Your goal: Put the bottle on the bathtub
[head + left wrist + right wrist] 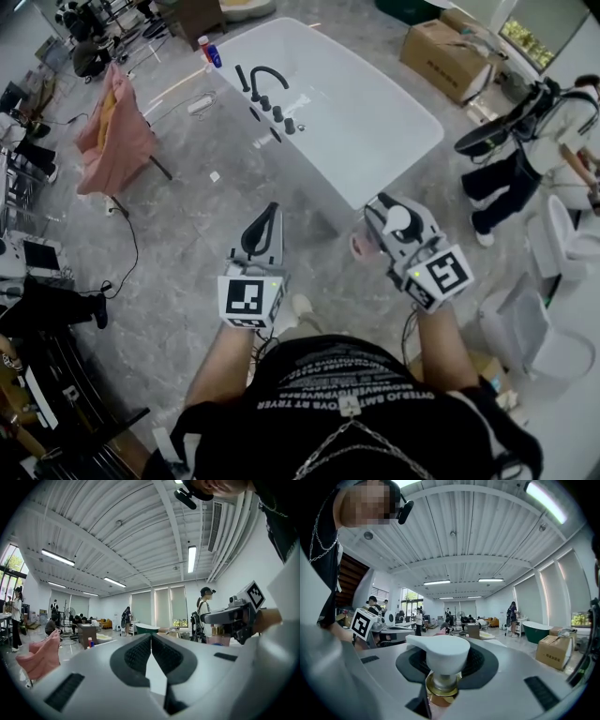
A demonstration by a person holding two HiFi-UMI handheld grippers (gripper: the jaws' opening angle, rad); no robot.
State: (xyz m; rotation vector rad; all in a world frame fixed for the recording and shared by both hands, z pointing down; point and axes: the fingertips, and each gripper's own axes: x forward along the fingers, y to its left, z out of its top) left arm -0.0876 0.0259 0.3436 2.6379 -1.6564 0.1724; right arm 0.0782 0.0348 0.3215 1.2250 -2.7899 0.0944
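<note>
The right claw (394,217) is holding the bottle (439,652), with the white pump head showing between its jaws. The left claw (151,639) is pinched together on nothing. I'd judge the carry is the step in hand: the bathtub (394,131) is lying at twelve o'clock, near but not yet under the bottle. Next the bottle needs bringing over the near rim and setting upright on a flat stretch. The faucet (267,82) is crowding the rim at eleven. The floor (216,216) ahead is lying open, and a bystander (525,155) is standing at two.
</note>
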